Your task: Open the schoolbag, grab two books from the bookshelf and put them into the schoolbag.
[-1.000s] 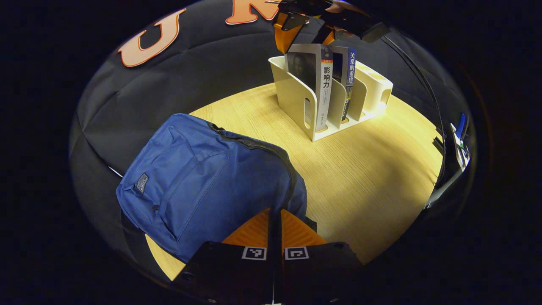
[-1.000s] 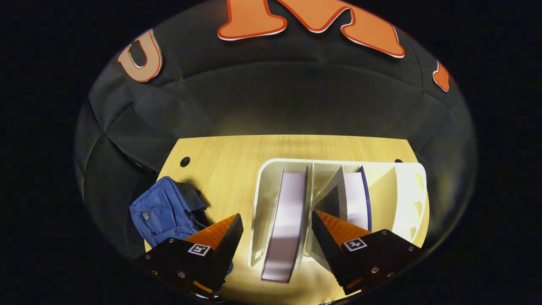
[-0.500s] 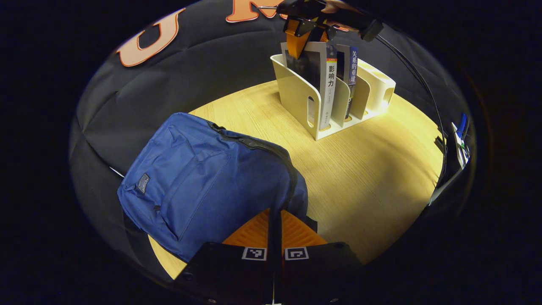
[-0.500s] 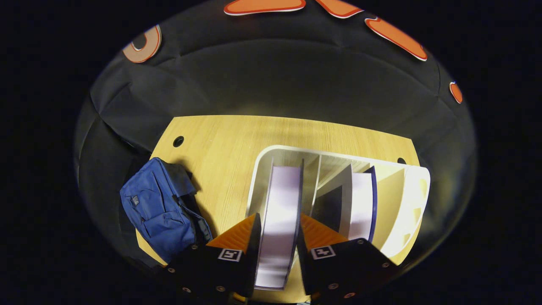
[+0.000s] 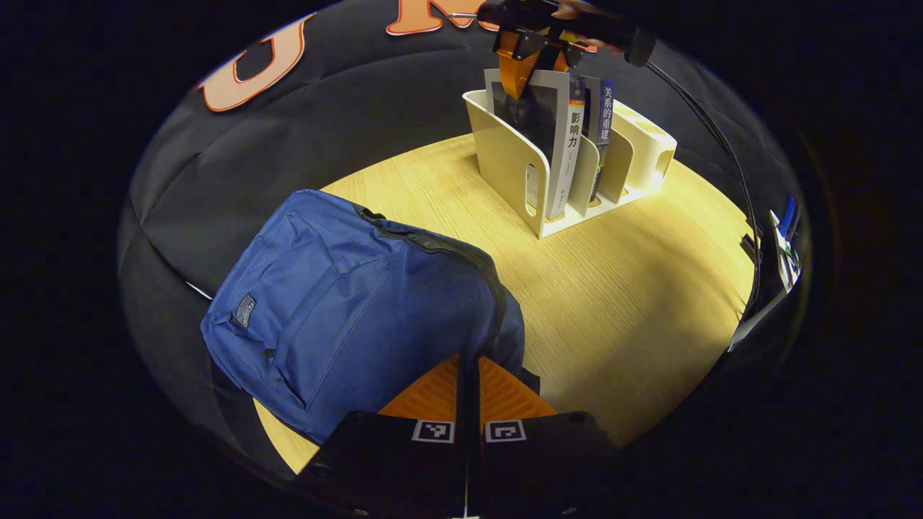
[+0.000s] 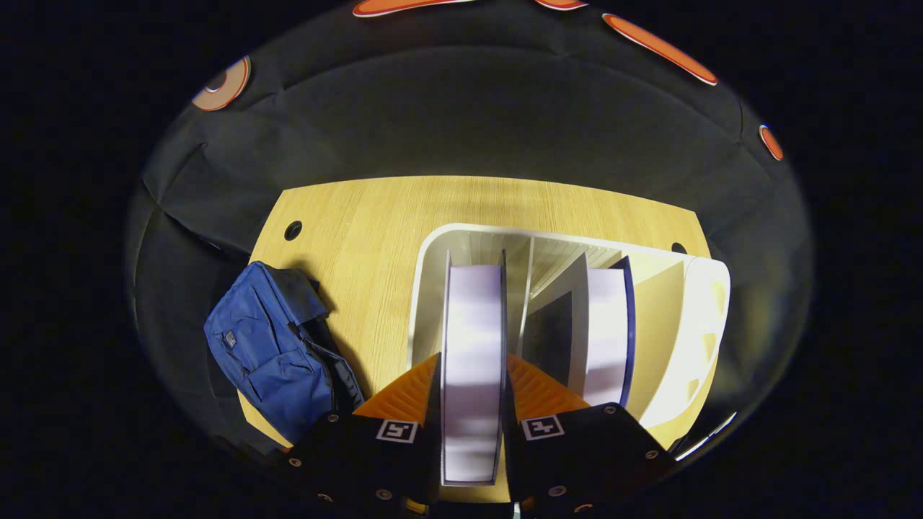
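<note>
- At the bottom centre of the right gripper view, the right gripper (image 6: 472,404) has both fingers pressed against the covers of the first book (image 6: 472,339), gripping its top edge while it stands upright in the leftmost slot of the white bookshelf (image 6: 433,288).
- Lower centre in the left gripper view, the left gripper (image 5: 469,393) has its fingers drawn together, apparently pinching the schoolbag's edge; what exactly it grips is hidden.
- Centre left of that view lies the blue schoolbag (image 5: 339,310), its zipper looking parted along the top.
- Right of centre in the right gripper view, a second book (image 6: 606,331) leans in the next slot.
- Risks, as I judge them: a tilted pull could jam the book against the divider and drag the light shelf along; a grip only on the top edge could let the book swing or slip; the bag mouth may sag shut.
</note>
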